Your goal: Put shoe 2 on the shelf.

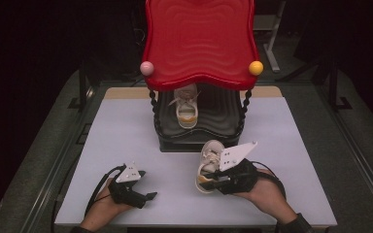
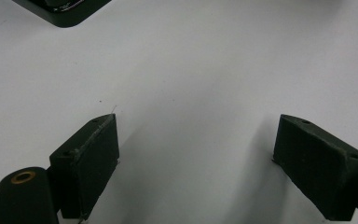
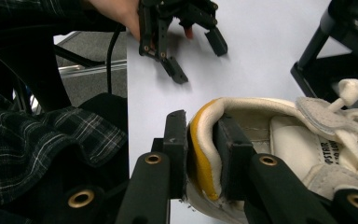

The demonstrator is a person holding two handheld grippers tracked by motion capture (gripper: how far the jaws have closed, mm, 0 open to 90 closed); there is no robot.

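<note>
Right gripper [image 3: 200, 158] clamps the heel of the shoe [image 1: 208, 165]; left gripper [image 1: 141, 196] wide, empty. Next: carry it to the rack [image 1: 199, 131] beside its mate [image 1: 186, 108] (probably lower shelf).

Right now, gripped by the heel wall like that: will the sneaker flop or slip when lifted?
Probably holds: the right gripper pinches the sneaker heel collar, one jaw inside, one outside. The padded collar looks soft, so the toe may sag or swing. It likely weighs little, being a small canvas-like shoe. Loose laces could snag the rack.
</note>
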